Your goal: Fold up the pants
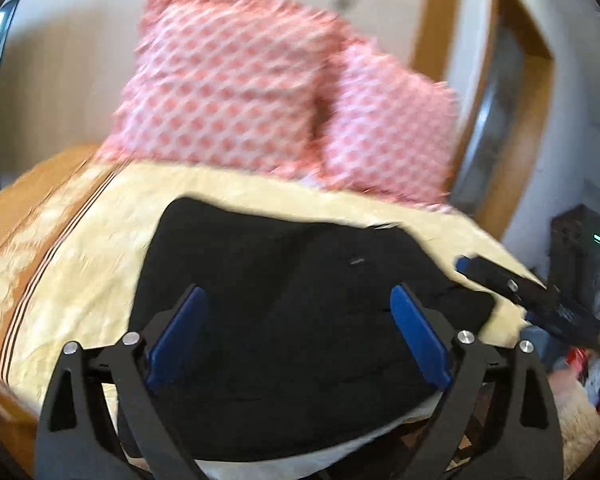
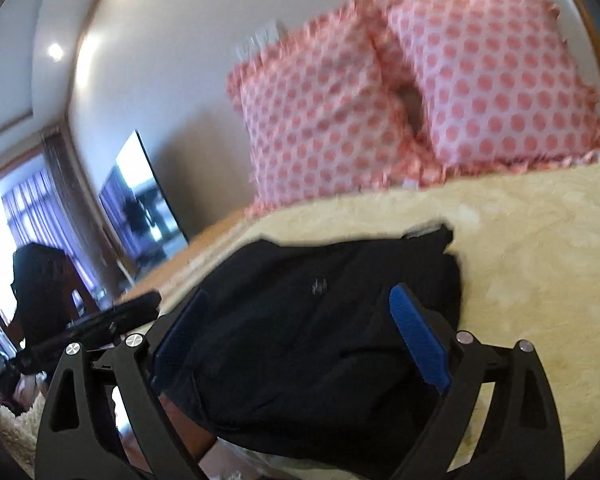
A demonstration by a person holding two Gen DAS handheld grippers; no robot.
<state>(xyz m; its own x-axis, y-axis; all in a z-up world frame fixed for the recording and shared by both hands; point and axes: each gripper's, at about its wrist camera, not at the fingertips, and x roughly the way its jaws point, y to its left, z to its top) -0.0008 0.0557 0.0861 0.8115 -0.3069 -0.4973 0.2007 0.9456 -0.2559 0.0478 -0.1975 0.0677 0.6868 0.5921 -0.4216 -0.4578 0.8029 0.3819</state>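
Note:
The black pants [image 1: 292, 320] lie folded into a compact stack on the cream bedspread [image 1: 80, 272]. In the left wrist view my left gripper [image 1: 300, 304] hovers over their near part, open wide, its blue pads [image 1: 180, 332] clear of the cloth. My right gripper [image 1: 468, 266] reaches in from the right, just past the stack's right edge. In the right wrist view the pants [image 2: 320, 340] fill the gap of my right gripper [image 2: 300, 308], which also stands open with nothing pinched. The left gripper [image 2: 136, 306] shows as a dark blur at the left.
Two pink polka-dot pillows [image 1: 228, 80] [image 2: 492, 80] lean at the head of the bed behind the pants. A dark screen [image 2: 140, 196] stands on the left wall. A wooden door frame [image 1: 500, 100] and floor clutter [image 1: 596, 368] lie to the right of the bed.

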